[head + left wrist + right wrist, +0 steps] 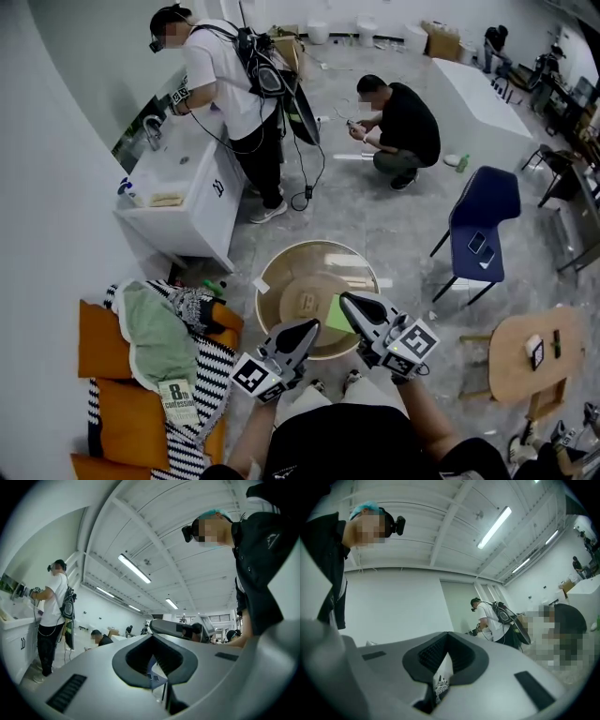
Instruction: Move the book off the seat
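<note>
A white book (178, 401) with dark print on its cover lies on a black-and-white striped blanket (211, 375) over the orange seat (127, 412) at the lower left of the head view. My left gripper (309, 326) and right gripper (347, 300) are held close to my body above the round table, well to the right of the book. Both are shut and hold nothing. In the left gripper view the jaws (152, 637) meet, with the right gripper (176, 627) just beyond them. The right gripper view shows its own jaws (447, 634) pressed together.
A round wooden table (281, 272) stands just ahead of me. A green cloth (159, 337) lies on the seat above the book. A blue chair (480, 230) and a small wooden table (511, 361) stand at the right. One person works at a white sink cabinet (183, 202); another crouches on the floor.
</note>
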